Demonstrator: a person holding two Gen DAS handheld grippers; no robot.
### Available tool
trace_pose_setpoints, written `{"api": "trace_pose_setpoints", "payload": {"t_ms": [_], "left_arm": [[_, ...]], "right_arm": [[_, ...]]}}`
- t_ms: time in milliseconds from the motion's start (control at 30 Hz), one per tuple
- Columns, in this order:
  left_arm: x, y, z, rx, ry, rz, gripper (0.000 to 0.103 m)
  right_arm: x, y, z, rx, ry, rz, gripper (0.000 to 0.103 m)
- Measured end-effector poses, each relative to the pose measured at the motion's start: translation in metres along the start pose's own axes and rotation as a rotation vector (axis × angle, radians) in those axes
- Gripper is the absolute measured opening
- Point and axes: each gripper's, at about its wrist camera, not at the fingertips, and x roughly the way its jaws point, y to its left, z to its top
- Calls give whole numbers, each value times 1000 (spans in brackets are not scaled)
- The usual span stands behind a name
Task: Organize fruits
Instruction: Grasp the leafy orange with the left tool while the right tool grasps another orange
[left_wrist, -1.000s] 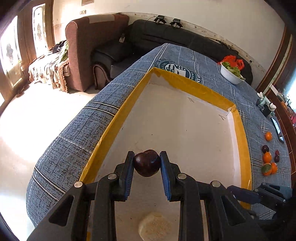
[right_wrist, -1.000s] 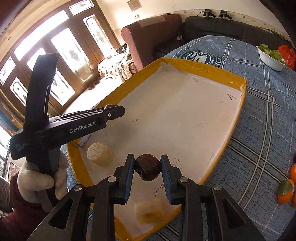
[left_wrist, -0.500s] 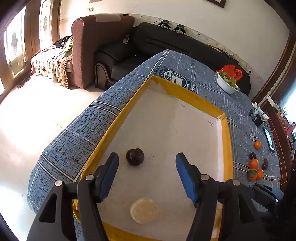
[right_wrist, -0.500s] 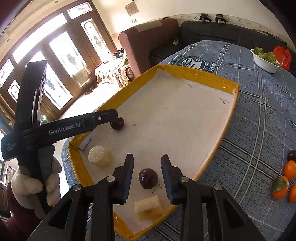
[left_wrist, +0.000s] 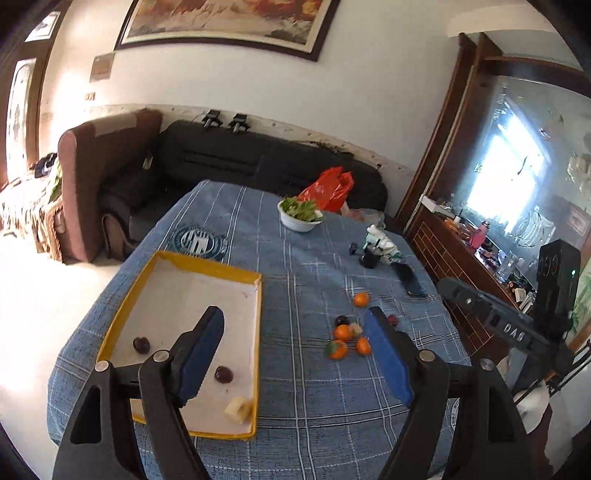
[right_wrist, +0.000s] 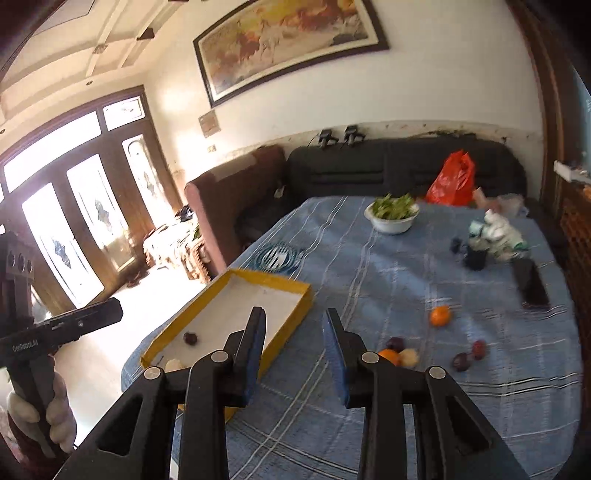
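both grippers are held high above the table with nothing in them. the left gripper (left_wrist: 295, 350) has its fingers spread wide, and the right gripper (right_wrist: 295, 354) is parted too, just less so. nearest, below the left finger of the left gripper, two dark plums (left_wrist: 223, 374) can be seen in the yellow-rimmed tray (left_wrist: 258, 295), next to a pale chunk (left_wrist: 238, 408) near its front corner. between the left gripper's fingers, further out, a cluster of oranges (left_wrist: 343, 332) and plums is left loose on the blue cloth (left_wrist: 295, 406); past the right finger of the right gripper, more plums (right_wrist: 461, 362) are scattered. beyond it all, a bowl of greens (left_wrist: 301, 216) is parked. risk-wise: round fruit could be nudged and rolled off the table edge if a descent is rushed, and tightly bunched pieces could get knocked apart by wide fingers.
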Motion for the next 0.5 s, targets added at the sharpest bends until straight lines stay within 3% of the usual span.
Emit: {"api": "trace_pose_setpoints", "payload": {"t_ms": [67,133,200,267,367,500], "left_arm": [[-13,-22,8,56,-49,4,84],[-15,-37,11,99,-77,-1,90],[-4,-47,8,122,-66,-10,93],[19,-52,1,118,-18,-32,93],[74,-46,-16,59,113,-68,93],[161,-28,-54,-32,282,-46,93]], "right_arm": [[-42,-12,18,9,-85,-34,48],[-72,-21,28,8,-150,-57,71],[-84,-27,26,-9,-174,-82,78],[-75,-35,13,-5,-138,-93,78],[-24,-61,-23,50,-4,-94,78],[59,-103,-74,137,181,-106,61]]}}
